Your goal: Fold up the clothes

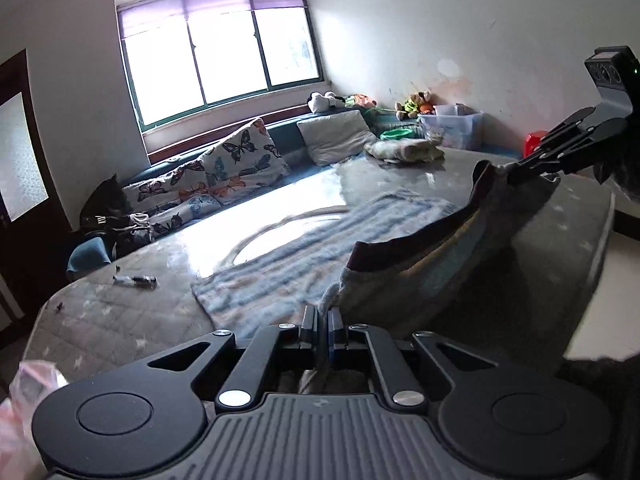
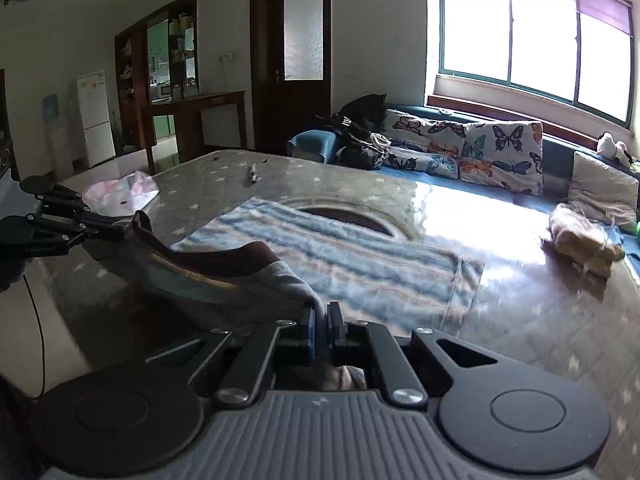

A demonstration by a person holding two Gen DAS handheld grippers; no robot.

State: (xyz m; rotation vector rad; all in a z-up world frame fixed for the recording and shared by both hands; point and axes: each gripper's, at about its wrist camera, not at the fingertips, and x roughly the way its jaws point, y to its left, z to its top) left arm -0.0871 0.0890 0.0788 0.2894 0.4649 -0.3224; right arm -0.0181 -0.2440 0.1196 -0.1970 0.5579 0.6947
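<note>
Grey garment [image 1: 436, 264] pinched at both near corners by clenched left gripper [image 1: 322, 316] and right gripper [image 2: 319, 314], slung above the table [image 1: 120, 312] at six o'clock: fold begun, unfinished.

The glossy grey star-patterned worktop [image 2: 360, 184] lies bare between the blue-and-white striped towel [image 2: 340, 256] and the crumpled yellowish cloth bundle [image 2: 584, 244] near the far edge. A small dark pen-like object [image 1: 134, 280] sits alone toward the left corner, with open surface around it.
</note>
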